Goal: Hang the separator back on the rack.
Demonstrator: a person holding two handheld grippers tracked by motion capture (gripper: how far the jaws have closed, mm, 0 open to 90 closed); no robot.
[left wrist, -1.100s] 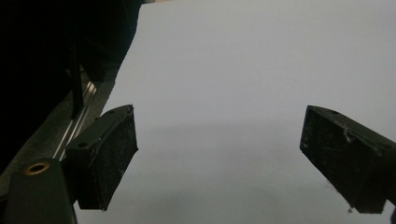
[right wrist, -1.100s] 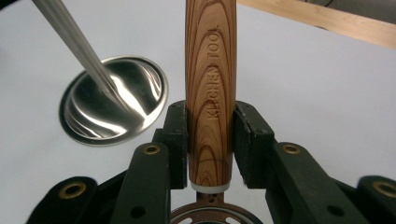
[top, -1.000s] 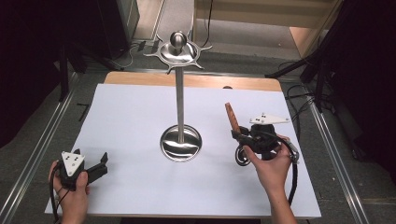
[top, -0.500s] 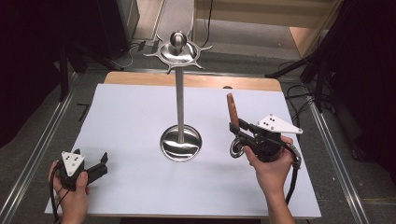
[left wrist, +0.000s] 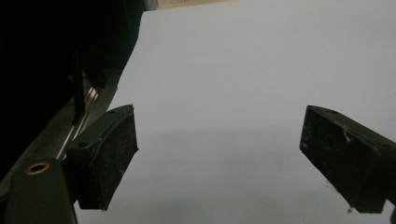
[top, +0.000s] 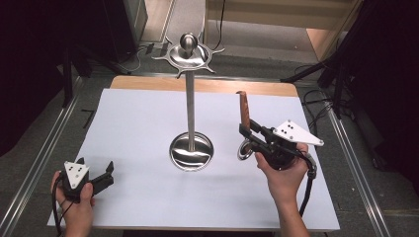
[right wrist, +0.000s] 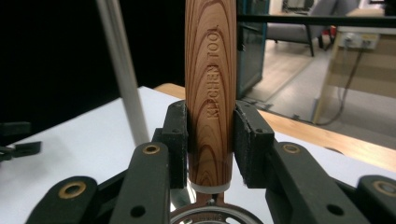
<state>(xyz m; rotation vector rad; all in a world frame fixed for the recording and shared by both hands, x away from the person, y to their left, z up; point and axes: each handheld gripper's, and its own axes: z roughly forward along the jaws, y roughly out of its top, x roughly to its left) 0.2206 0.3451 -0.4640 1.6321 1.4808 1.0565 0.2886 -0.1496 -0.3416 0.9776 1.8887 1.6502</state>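
Wooden-handled kitchen tool (right wrist: pixel 208 93) stands handle-up, clenched in the right claw (top: pixel 251 136), ready for hanging on the utensil stand (top: pixel 190 98) beside it; left claw (top: pixel 96 177) rests released.

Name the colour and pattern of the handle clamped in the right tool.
Reddish-brown wood grain on the handle, clearest in the right gripper view.

A wooden handle engraved "KITCHEN TOOL" (right wrist: pixel 209 88) is clamped upright between the black jaws of the right gripper (right wrist: pixel 210 144). A steel ring (partly cut off) (right wrist: pixel 205 215) is seen below it, and a thin metal pole (right wrist: pixel 122 70) behind on the white table (right wrist: pixel 70 154).
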